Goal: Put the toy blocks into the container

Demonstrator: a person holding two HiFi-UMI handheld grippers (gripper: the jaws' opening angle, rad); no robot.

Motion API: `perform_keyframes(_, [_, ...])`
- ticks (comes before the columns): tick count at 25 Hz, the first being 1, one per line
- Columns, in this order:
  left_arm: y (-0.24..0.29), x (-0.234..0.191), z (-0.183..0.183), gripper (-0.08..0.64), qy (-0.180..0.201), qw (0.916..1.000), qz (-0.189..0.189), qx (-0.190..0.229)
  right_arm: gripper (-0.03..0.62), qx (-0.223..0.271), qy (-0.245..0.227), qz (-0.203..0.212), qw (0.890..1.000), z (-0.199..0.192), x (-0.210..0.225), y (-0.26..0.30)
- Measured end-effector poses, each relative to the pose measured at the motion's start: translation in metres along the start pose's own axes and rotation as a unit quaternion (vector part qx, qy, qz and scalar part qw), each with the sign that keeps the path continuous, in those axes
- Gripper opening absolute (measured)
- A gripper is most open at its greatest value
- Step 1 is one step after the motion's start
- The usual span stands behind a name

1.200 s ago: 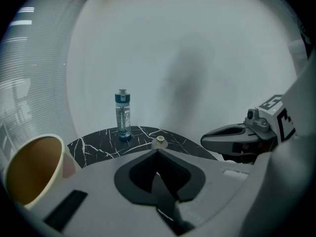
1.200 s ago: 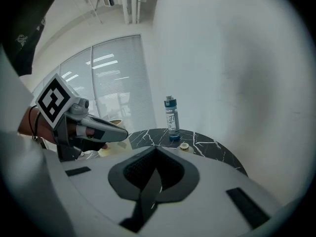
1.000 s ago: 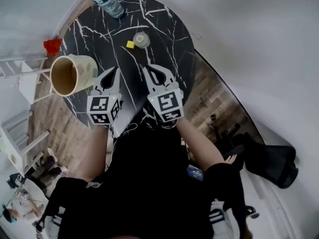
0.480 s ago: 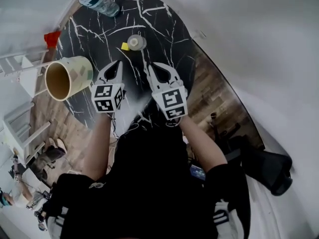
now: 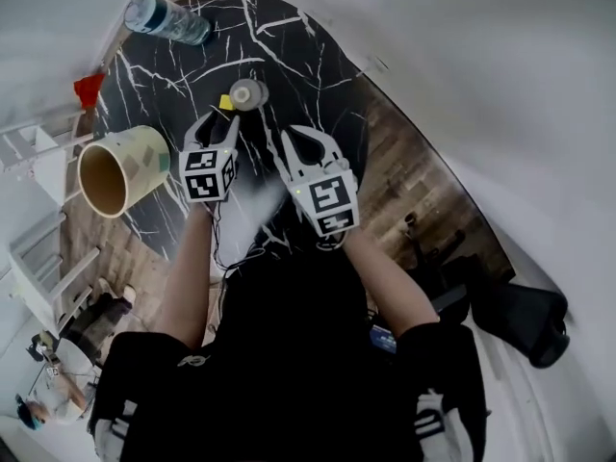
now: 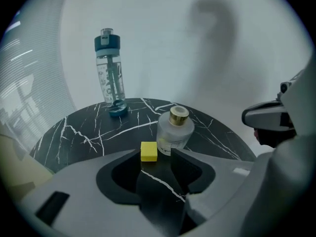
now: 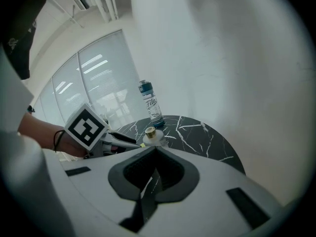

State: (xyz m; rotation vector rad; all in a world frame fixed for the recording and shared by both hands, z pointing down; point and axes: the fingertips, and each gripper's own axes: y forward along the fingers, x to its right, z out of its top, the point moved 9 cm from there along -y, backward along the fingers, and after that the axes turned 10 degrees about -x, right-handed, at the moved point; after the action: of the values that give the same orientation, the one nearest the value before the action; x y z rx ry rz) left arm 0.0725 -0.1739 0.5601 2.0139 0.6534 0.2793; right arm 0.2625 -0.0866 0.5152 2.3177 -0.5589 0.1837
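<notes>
Yellow block (image 6: 148, 151): on the black marble table (image 6: 212, 132), just left of a small glass bottle (image 6: 174, 131) with a gold cap.
Left gripper (image 6: 154, 158): jaws apart, and they have just been opening; the block sits at the mouth of the gap, with neither pad pressing on it.
Right gripper (image 7: 156, 147): tips together with nothing between them, just right of the left gripper.
Container (image 5: 114, 169): cream, at the table's left edge, well apart from the block.
Water bottle (image 6: 109, 73): upright at the far side.
</notes>
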Motion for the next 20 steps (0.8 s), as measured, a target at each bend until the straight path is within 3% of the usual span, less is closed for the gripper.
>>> perform_keyframes(5, [0.028, -0.010, 0.002, 0.213, 0.009, 0.9997, -0.001, -0.022, -0.003, -0.007, 0.020, -0.019, 1.000, -0.016, 0.008, -0.008])
perform_keyframes(11, [0.041, -0.014, 0.002, 0.216, 0.016, 0.9995, -0.002, -0.029, -0.003, -0.011, 0.040, -0.040, 0.998, -0.025, 0.011, -0.020])
perform_keyframes(13, [0.043, -0.016, 0.002, 0.211, 0.007, 0.9997, -0.002, -0.024, -0.003, -0.008, 0.041, -0.044, 0.998, -0.026, 0.010, -0.022])
perform_keyframes(15, [0.045, -0.017, 0.000, 0.143, 0.000, 0.9997, -0.008, -0.021, -0.003, -0.007, 0.041, -0.045, 0.998, -0.026, 0.007, -0.023])
perform_keyframes(20, [0.033, -0.013, -0.003, 0.141, 0.013, 0.9997, -0.015, -0.012, -0.003, -0.004, 0.035, -0.043, 0.998, -0.025, -0.004, -0.022])
